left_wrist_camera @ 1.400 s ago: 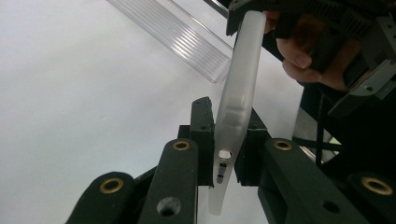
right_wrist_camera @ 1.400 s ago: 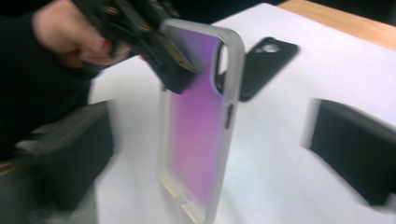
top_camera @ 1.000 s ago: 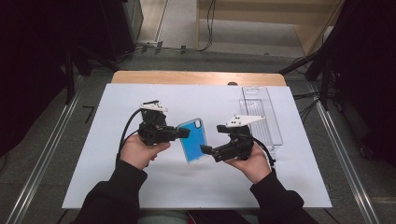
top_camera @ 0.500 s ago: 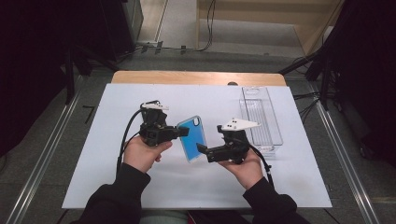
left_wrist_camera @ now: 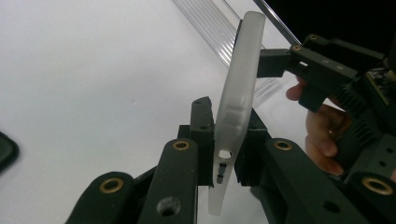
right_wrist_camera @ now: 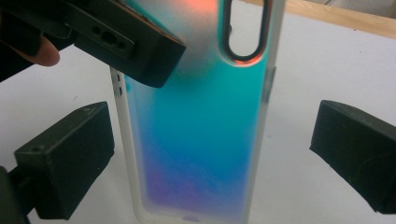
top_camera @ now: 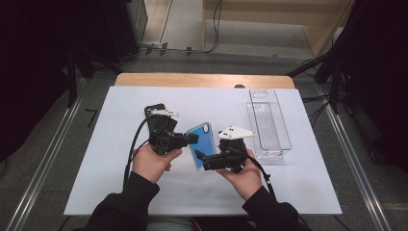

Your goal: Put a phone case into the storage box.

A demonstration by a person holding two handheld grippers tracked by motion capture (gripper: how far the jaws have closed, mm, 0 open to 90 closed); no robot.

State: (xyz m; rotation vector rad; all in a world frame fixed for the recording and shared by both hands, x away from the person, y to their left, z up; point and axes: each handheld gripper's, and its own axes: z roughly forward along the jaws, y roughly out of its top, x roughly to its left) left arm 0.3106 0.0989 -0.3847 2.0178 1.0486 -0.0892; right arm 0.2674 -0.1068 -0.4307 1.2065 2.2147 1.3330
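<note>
**Left jaws clamp the phone case; right jaws stand apart around it**

The jaws of the left gripper [left_wrist_camera: 219, 163] are closed on the edge of the phone case [left_wrist_camera: 238, 93], pinching its frosted rim near a side cutout. The jaws of the right gripper [right_wrist_camera: 212, 158] are spread wide, one on each side of the case [right_wrist_camera: 201, 130], touching neither edge. In the high view the blue case [top_camera: 202, 144] is held tilted above the white surface [top_camera: 110, 120], between the left gripper [top_camera: 191, 139] at its 9 o'clock and the right gripper [top_camera: 201, 158] at its 5 o'clock. A clear plastic tray [top_camera: 284, 139] lies at 3 o'clock of the case, well apart. A dark object [top_camera: 153, 109] lies at 11 o'clock, beyond the left gripper.
</note>
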